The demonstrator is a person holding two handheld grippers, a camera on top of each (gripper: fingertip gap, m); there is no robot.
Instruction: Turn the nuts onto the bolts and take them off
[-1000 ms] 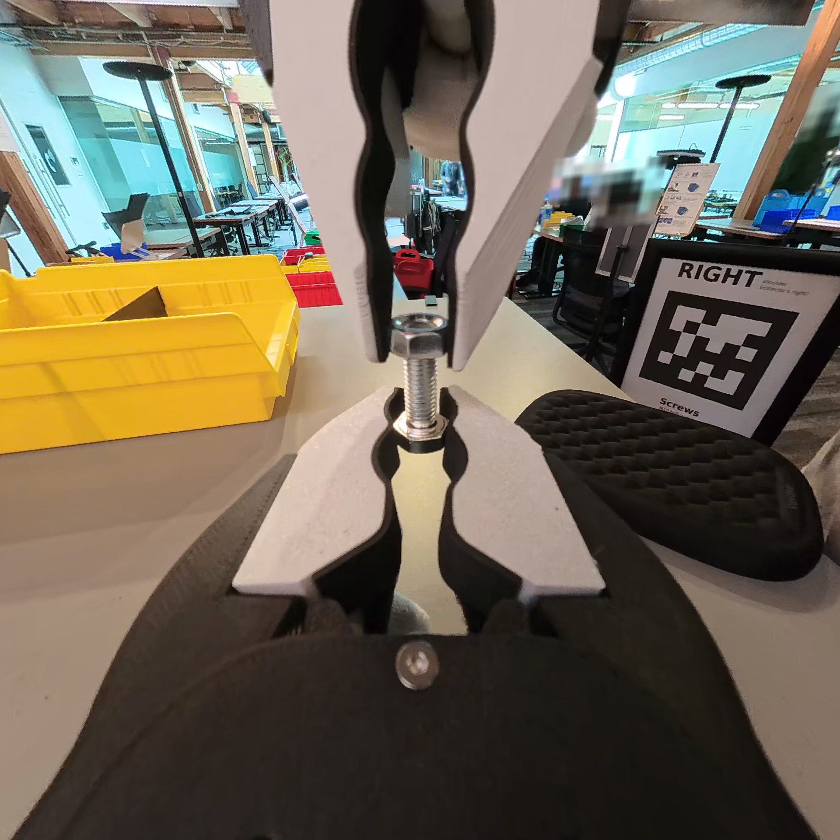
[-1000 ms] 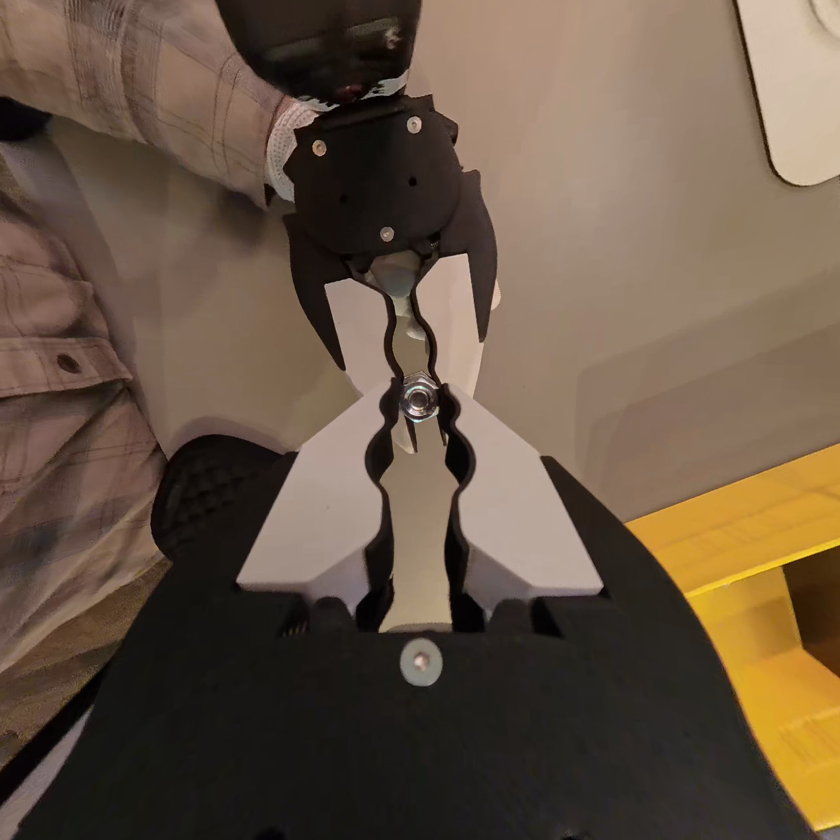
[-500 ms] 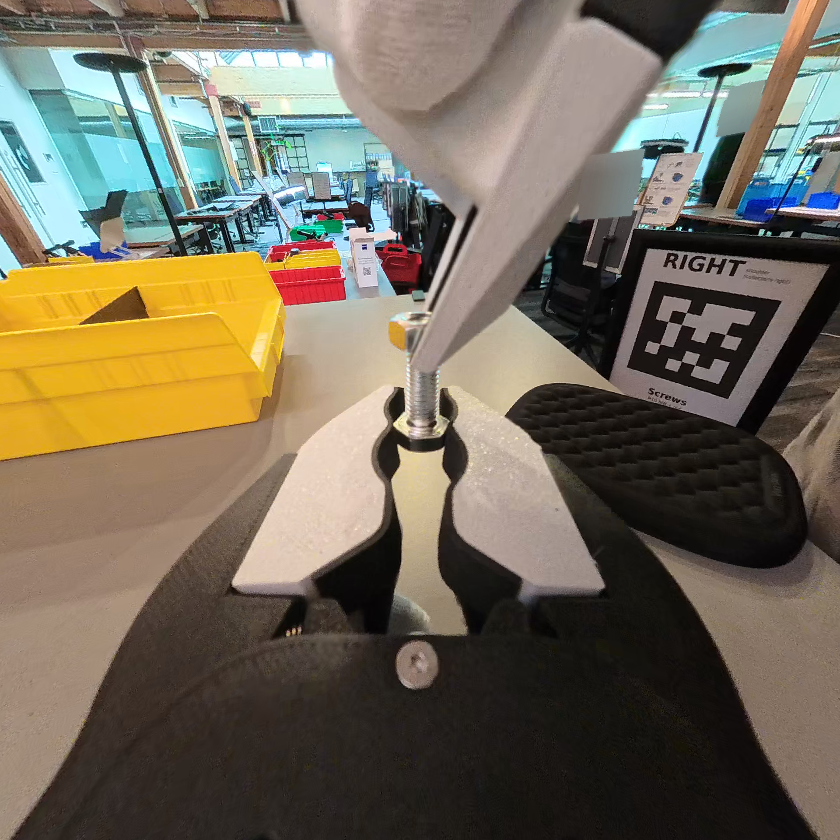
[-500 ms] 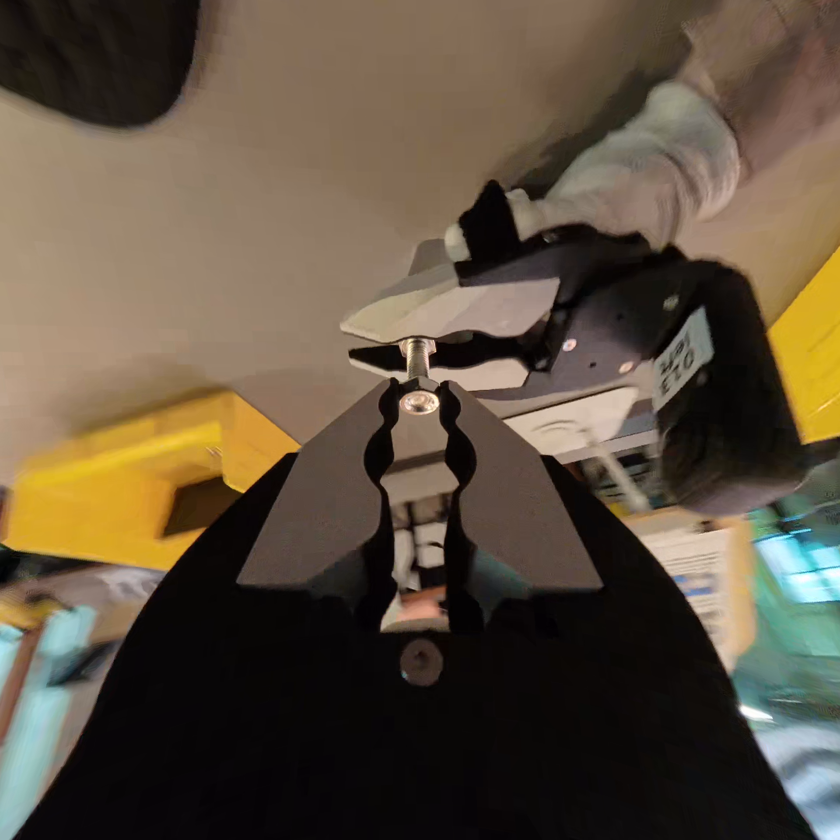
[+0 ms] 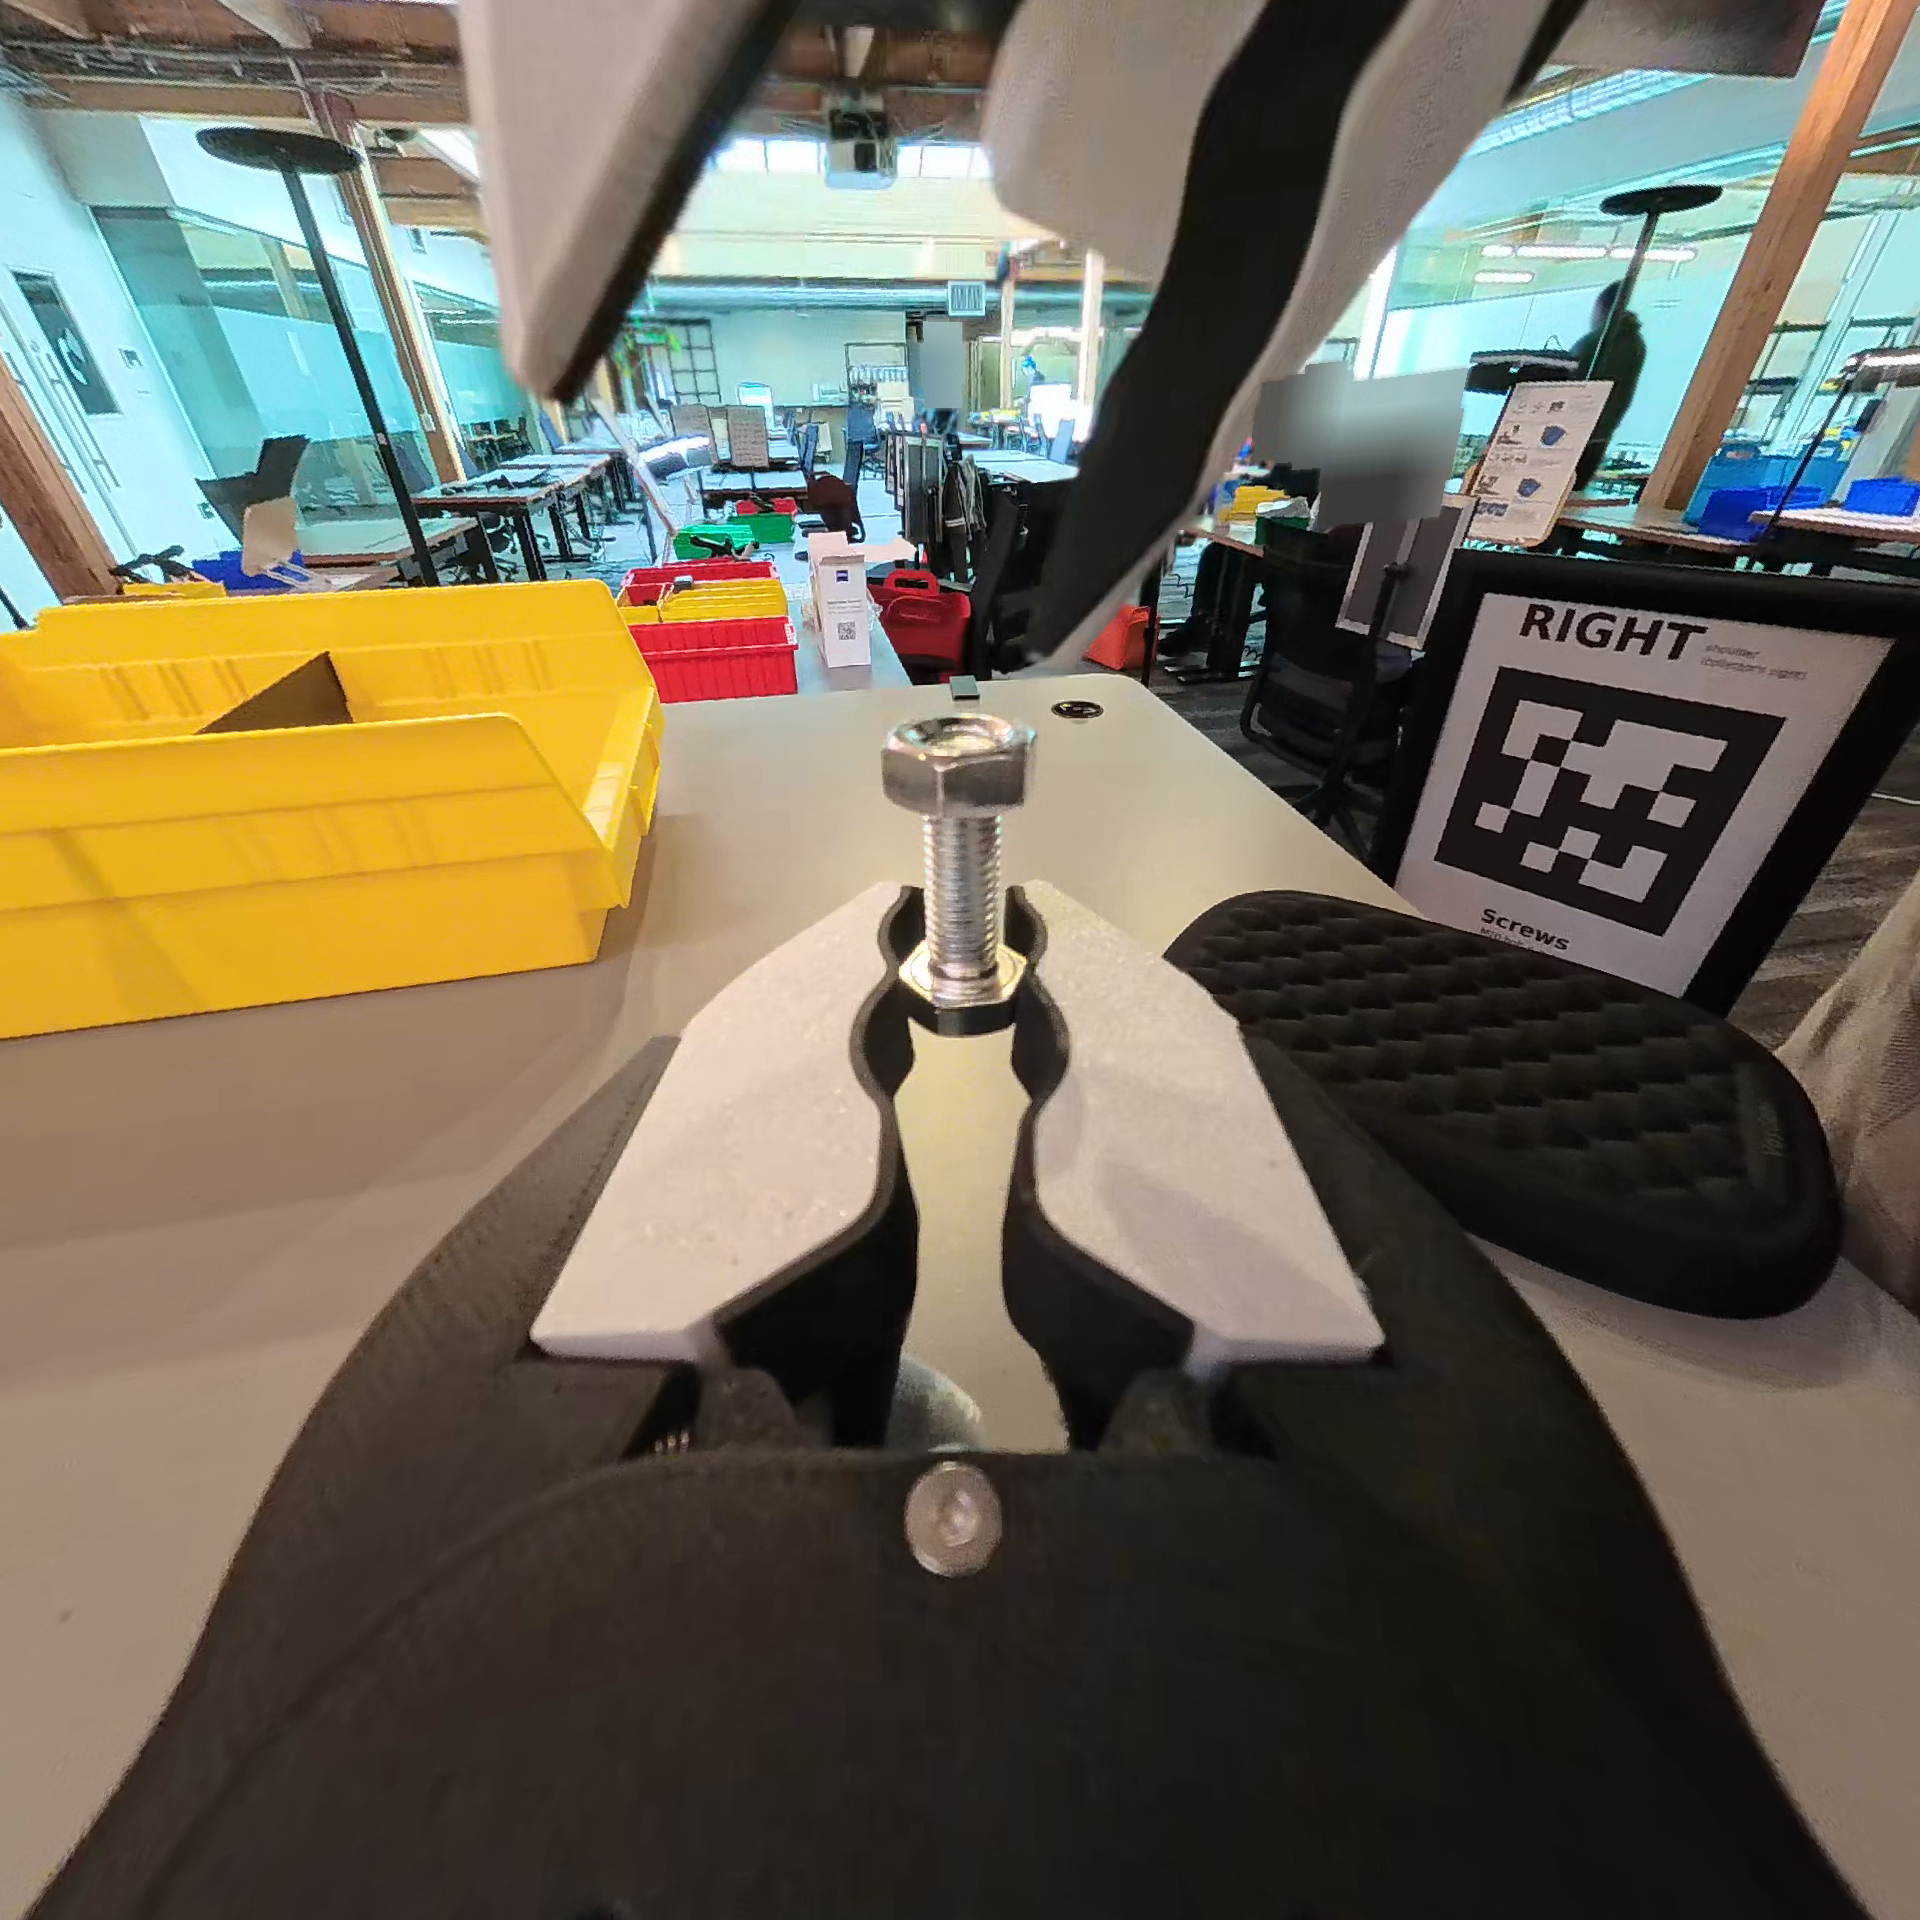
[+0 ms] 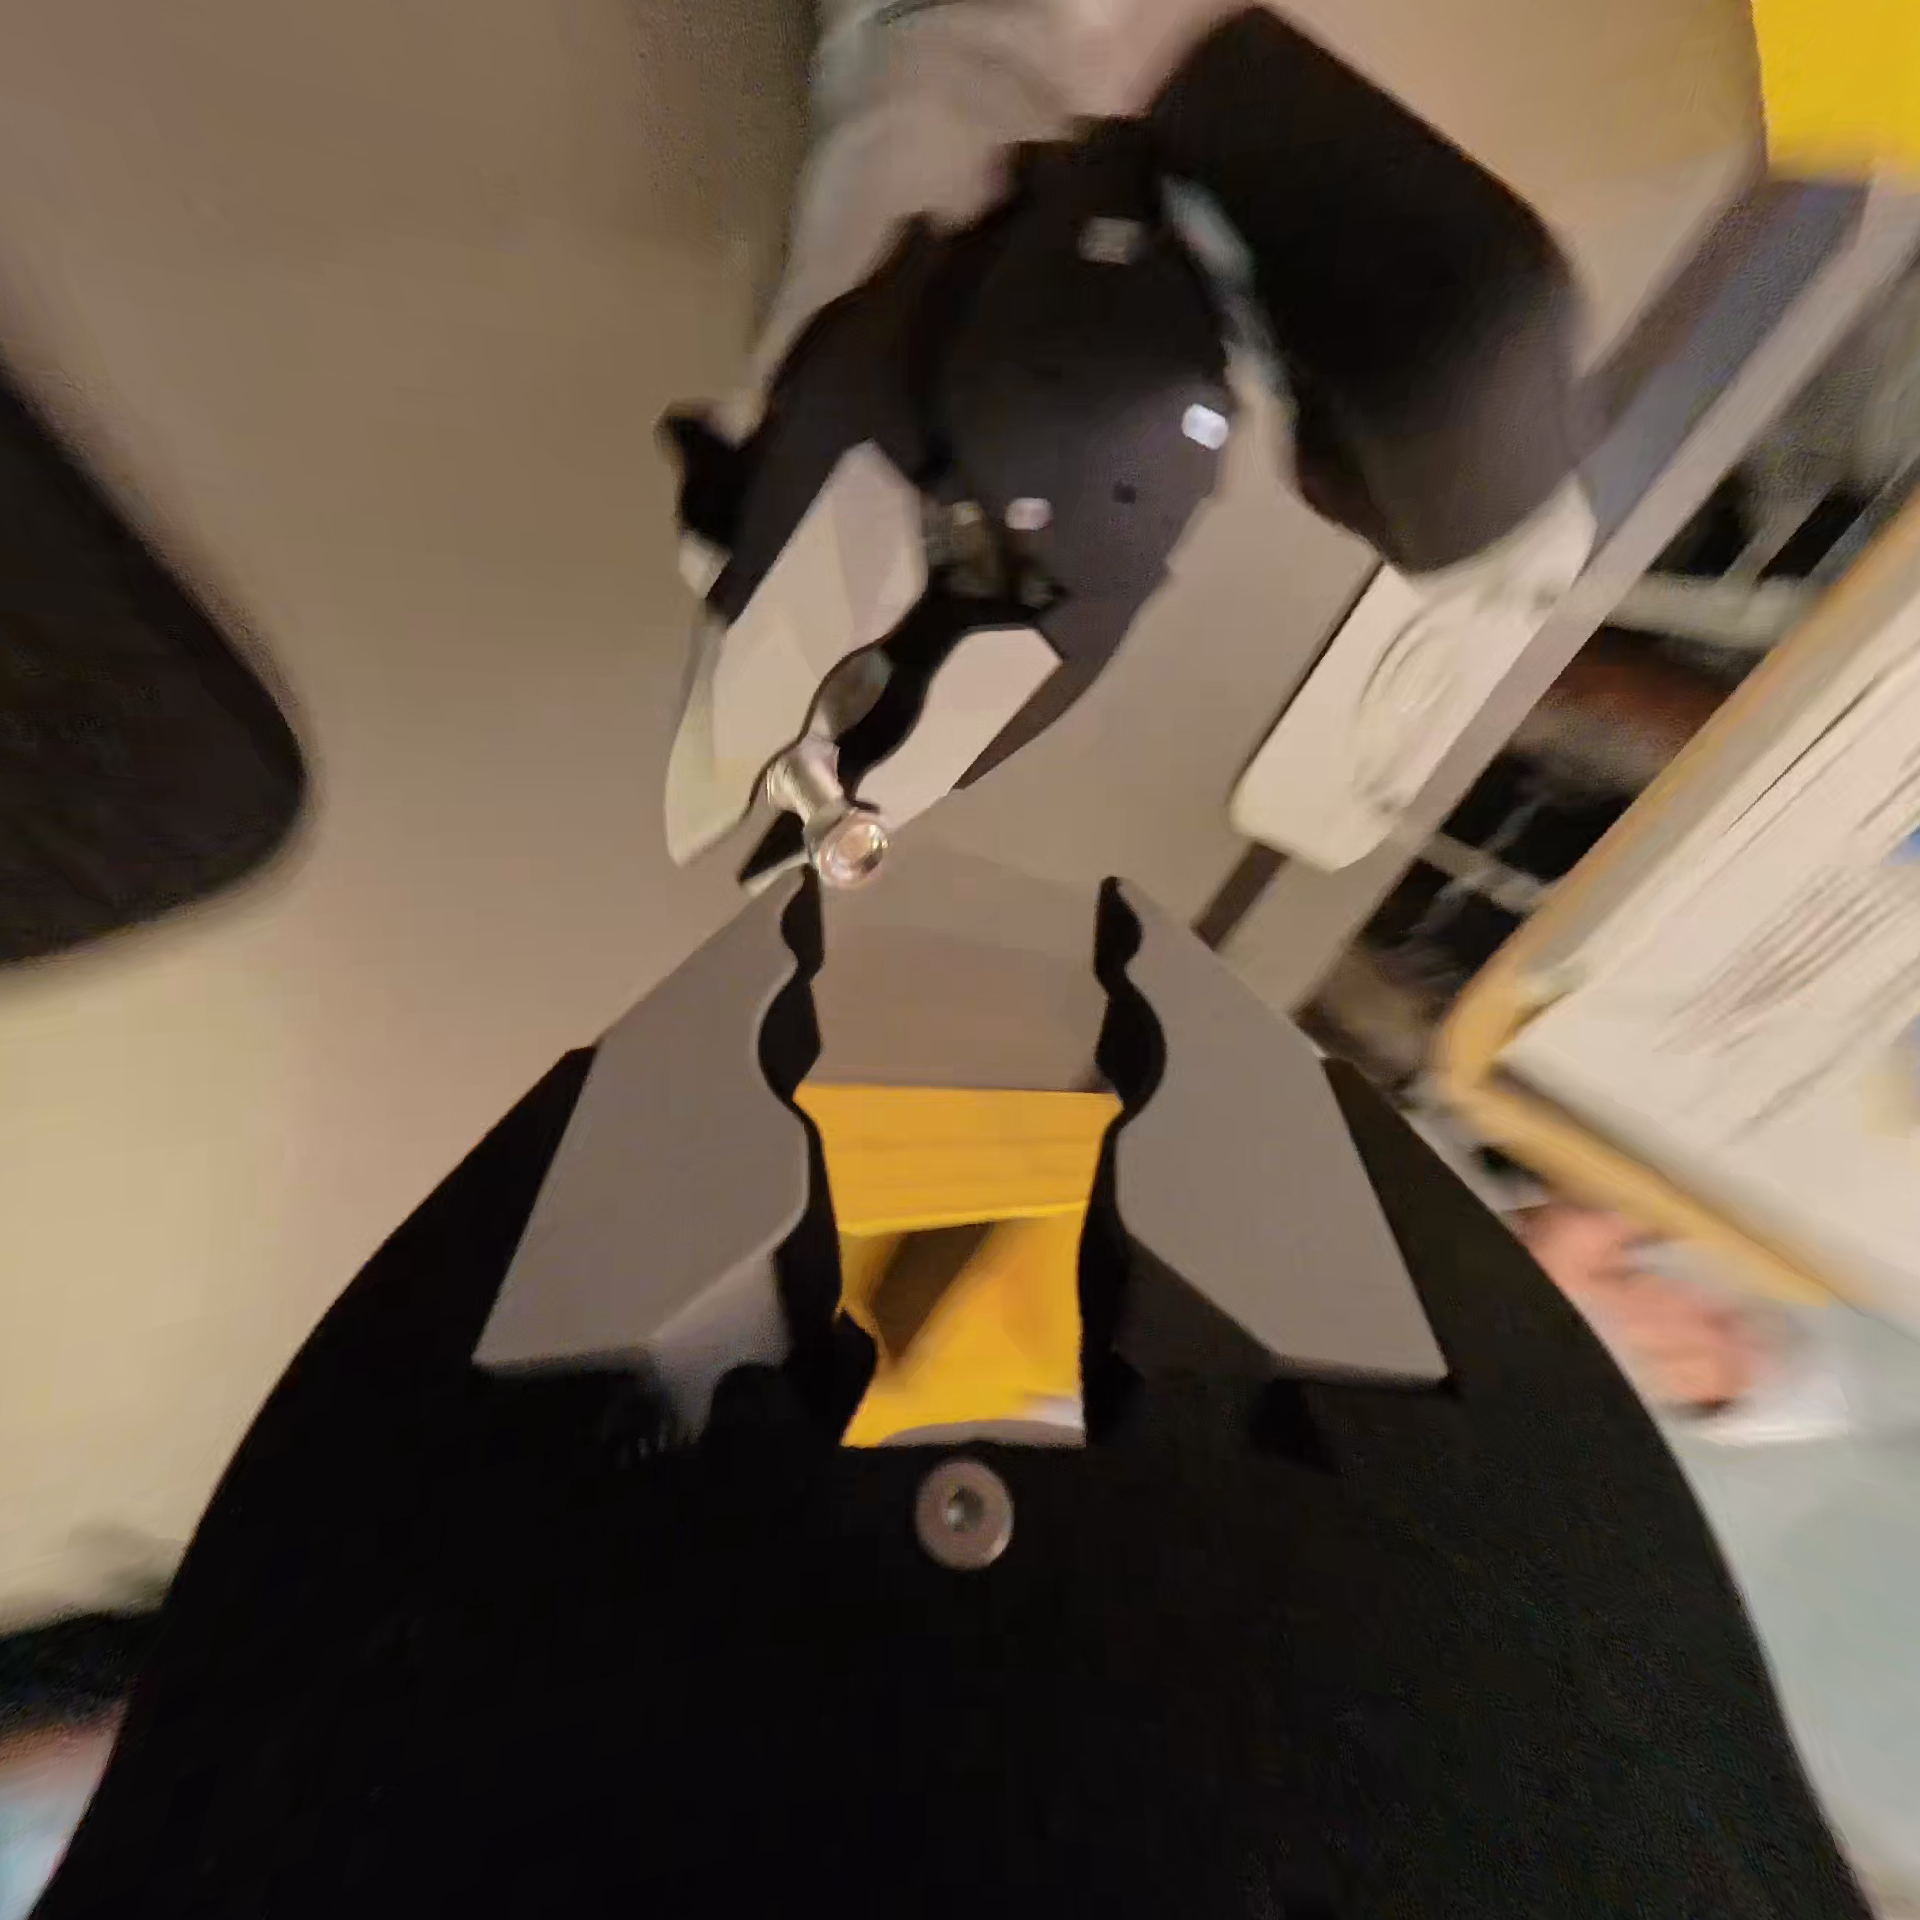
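Bolt (image 5: 958, 831), silver, threaded: standing upright with its hex head at the top, above the pale desk (image 5: 312, 1143). Nut (image 5: 962, 979), silver, hex: sitting low on the bolt's thread, at the bottom end. Left tool (image 5: 962, 935), white fingers on a black body: clenching on the nut, which is seating in the notch near its fingertips and carrying the bolt above it. Right tool (image 6: 956, 904), same make: released, its jaws standing well apart with nothing between them; in the left wrist view it is hanging above the bolt head, apart from it, its two white fingers (image 5: 582, 187) blurring across the top of the frame. The right wrist view is heavily motion-blurred; in it the bolt (image 6: 831, 821) is showing just beyond the right tool's left fingertip, held by the left tool (image 6: 821, 769) farther off. Yellow bin (image 5: 312, 810): lying on the desk to the left of the left tool, a brown cardboard piece (image 5: 281, 701) showing inside it. Black textured pad (image 5: 1507, 1091): resting on the desk just to the right of the left tool. Framed sign with a black-and-white square marker (image 5: 1621, 790): standing upright behind the pad at the desk edge. Red bins (image 5: 717, 649): sitting farther back beyond the yellow bin.
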